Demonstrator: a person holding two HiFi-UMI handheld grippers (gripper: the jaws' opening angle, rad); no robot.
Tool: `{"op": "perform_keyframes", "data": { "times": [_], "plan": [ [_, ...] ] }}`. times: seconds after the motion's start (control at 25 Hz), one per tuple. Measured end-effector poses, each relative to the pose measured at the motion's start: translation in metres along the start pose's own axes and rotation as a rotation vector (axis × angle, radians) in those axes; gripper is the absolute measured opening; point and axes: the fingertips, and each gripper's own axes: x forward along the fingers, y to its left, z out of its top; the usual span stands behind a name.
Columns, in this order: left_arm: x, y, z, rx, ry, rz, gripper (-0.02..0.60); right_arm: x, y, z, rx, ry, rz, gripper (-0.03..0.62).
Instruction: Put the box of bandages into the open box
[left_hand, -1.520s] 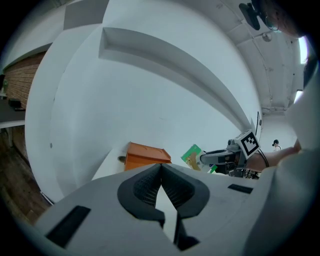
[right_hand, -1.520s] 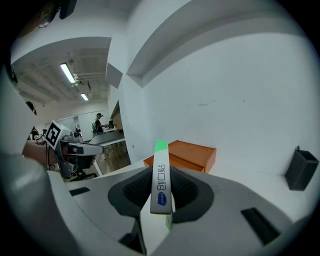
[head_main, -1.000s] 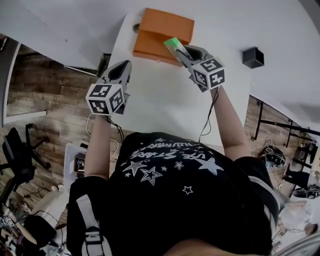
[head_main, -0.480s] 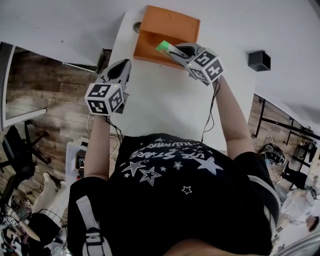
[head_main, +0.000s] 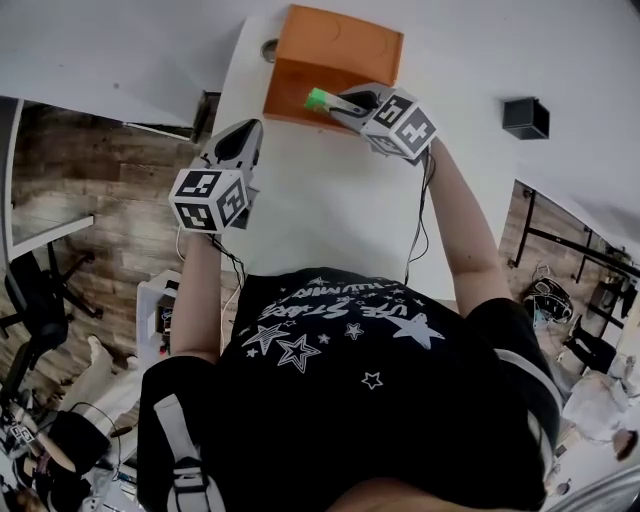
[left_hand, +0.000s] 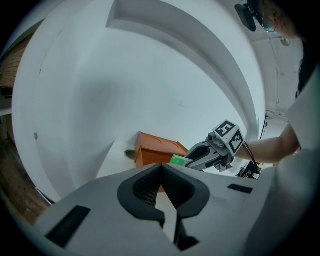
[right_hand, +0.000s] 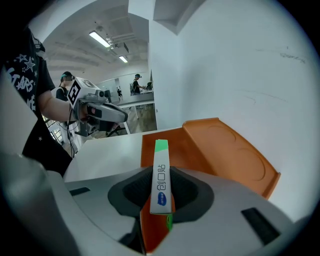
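Note:
An orange open box (head_main: 335, 62) stands at the far end of the white table (head_main: 320, 200), its lid tipped back. My right gripper (head_main: 335, 100) is shut on the box of bandages (head_main: 317, 99), a slim white and green carton that juts over the orange box's front wall. In the right gripper view the bandage box (right_hand: 160, 175) stands on edge between the jaws, above the orange box (right_hand: 210, 150). My left gripper (head_main: 240, 145) hovers over the table's left edge, shut and empty. From the left gripper view the orange box (left_hand: 155, 150) and the right gripper (left_hand: 210, 152) show beyond the jaws.
A small round fitting (head_main: 270, 50) sits in the table left of the orange box. A black cube (head_main: 527, 117) is fixed to the white wall at right. Office chairs (head_main: 35, 310) and cables lie on the wooden floor at left.
My right gripper has carried the bandage box left and farther, from beside the orange box's right part to over its front wall. The left gripper has stayed put.

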Motion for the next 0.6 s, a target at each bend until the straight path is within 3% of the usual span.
{"op": "perform_keyframes", "data": {
  "times": [0.12, 0.32, 0.6],
  "plan": [
    [-0.003, -0.006, 0.003, 0.002, 0.000, 0.000, 0.020, -0.004, 0.004, -0.001, -0.002, 0.018, 0.012, 0.115],
    [-0.002, 0.024, 0.002, -0.004, 0.011, 0.001, 0.020, 0.024, 0.002, 0.008, 0.004, 0.033, 0.020, 0.115],
    [0.010, 0.017, 0.001, -0.003, 0.021, -0.003, 0.020, 0.019, -0.013, 0.006, 0.004, -0.016, -0.021, 0.115]
  ]
}}
